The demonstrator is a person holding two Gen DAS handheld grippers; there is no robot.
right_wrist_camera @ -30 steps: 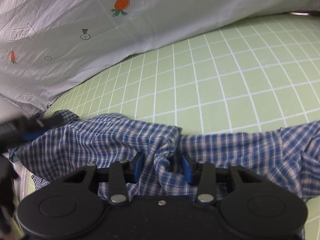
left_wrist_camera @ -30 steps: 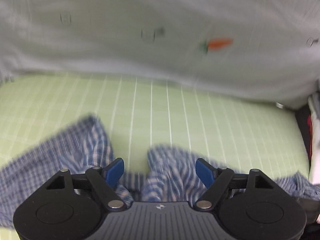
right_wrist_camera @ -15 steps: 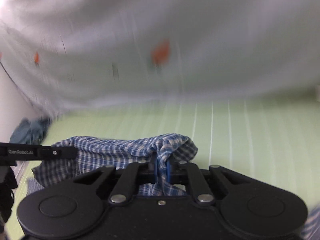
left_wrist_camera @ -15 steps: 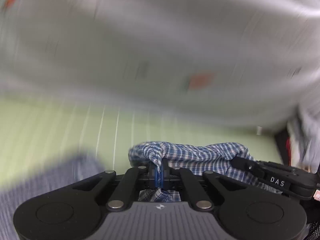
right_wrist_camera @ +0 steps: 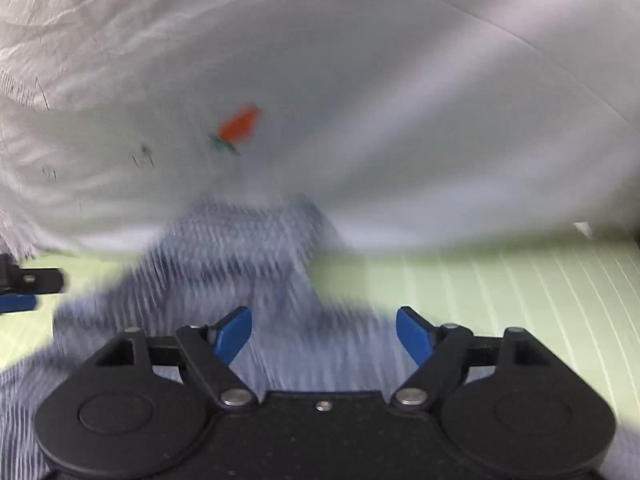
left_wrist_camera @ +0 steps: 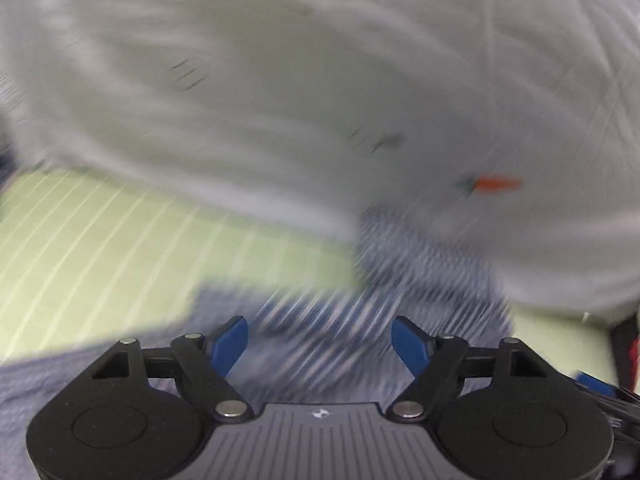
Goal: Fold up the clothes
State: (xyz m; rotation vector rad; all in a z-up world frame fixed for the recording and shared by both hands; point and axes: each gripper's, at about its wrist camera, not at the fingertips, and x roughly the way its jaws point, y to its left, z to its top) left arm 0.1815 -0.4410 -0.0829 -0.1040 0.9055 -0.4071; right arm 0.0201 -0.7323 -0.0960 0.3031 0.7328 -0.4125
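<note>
A blue and white checked garment point(left_wrist_camera: 400, 280) lies on the green grid mat point(left_wrist_camera: 120, 256), blurred by motion in both views. My left gripper point(left_wrist_camera: 320, 340) is open just above the cloth, nothing between its blue fingers. In the right wrist view the same checked garment point(right_wrist_camera: 240, 264) spreads ahead and to the left, and my right gripper point(right_wrist_camera: 324, 334) is open over it too, holding nothing. The left gripper's black arm point(right_wrist_camera: 32, 280) shows at the left edge of that view.
A pale cloth backdrop with carrot prints point(left_wrist_camera: 320, 80) hangs behind the mat and fills the upper half of both views point(right_wrist_camera: 360, 100). Bare green mat point(right_wrist_camera: 520, 288) lies to the right of the garment. Dark and red items point(left_wrist_camera: 628, 344) sit at the far right edge.
Half a second ago both grippers were shut on folds of the checked garment. Both have let go and opened, and the cloth has dropped onto the mat. Both cameras are moving fast.
</note>
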